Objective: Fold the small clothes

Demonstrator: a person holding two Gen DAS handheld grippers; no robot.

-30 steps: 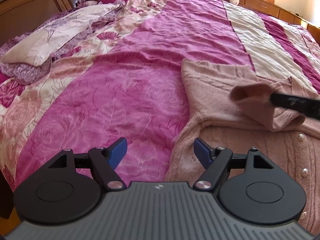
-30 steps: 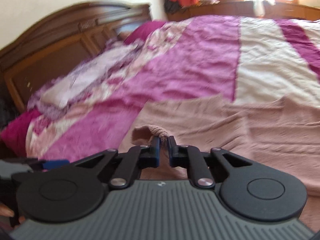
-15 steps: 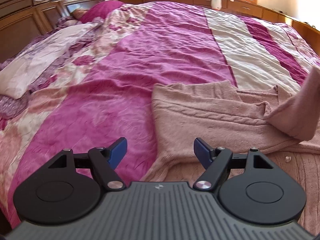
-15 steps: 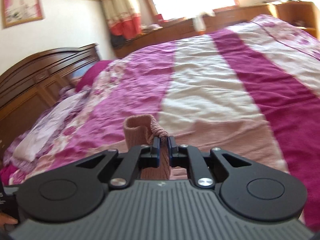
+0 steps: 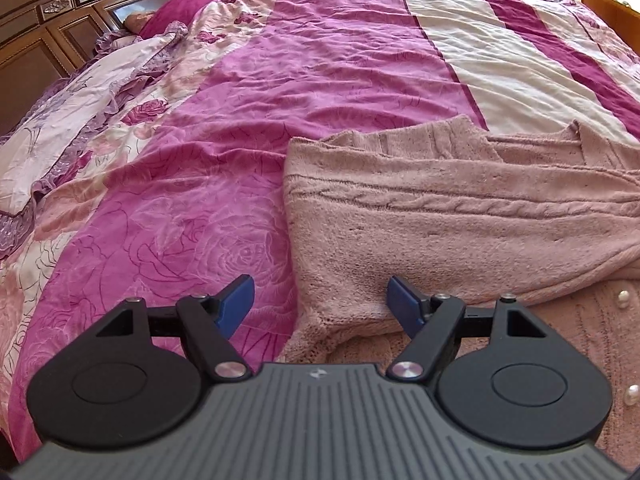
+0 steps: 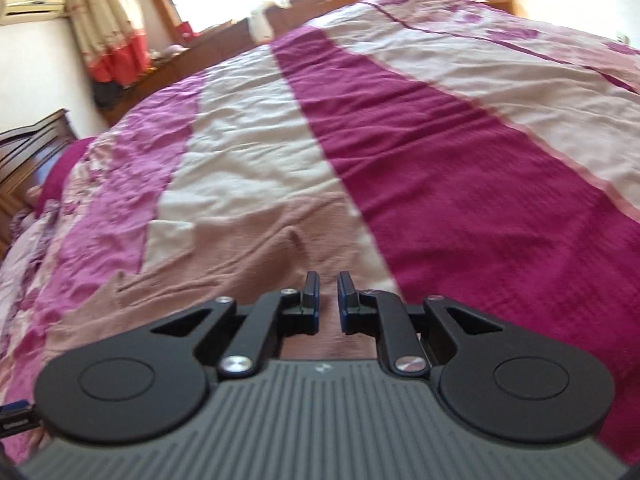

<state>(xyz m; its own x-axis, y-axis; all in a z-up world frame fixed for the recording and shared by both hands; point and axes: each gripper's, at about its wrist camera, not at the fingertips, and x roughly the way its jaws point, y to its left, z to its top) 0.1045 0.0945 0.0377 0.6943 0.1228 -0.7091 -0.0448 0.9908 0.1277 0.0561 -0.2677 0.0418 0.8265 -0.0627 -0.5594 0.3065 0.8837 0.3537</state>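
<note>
On the bed (image 5: 360, 64), near its foot edge: one pink knitted cardigan (image 5: 460, 216), spread on the quilt.

Cardigan, condition: lying flat, one sleeve (image 5: 480, 200) laid crosswise over the body, its cable ribbing facing up. Pearl buttons (image 5: 623, 300) show along the front placket at the right of the left wrist view. Judged partly folded; the sleeve sits across the chest so the sides can be brought in next.

Left claw (image 5: 320, 304): blue fingers wide apart, holding nothing, poised low over the cardigan's near left edge where sleeve meets body. One finger is above the bare quilt, the other above the knit. Judged placed to straddle and pinch that edge.

Right claw (image 6: 328, 296): fingers drawn nearly together with a narrow gap; nothing seen between them. Hovers over pink knit at the garment's far side. View is blurred, so contact with the fabric cannot be told.

Pillow (image 5: 80, 92): floral, at the head end by the wooden headboard (image 5: 60, 12), well apart from the work.

Risk: soft knit may slide on the smooth quilt when pulled.
</note>
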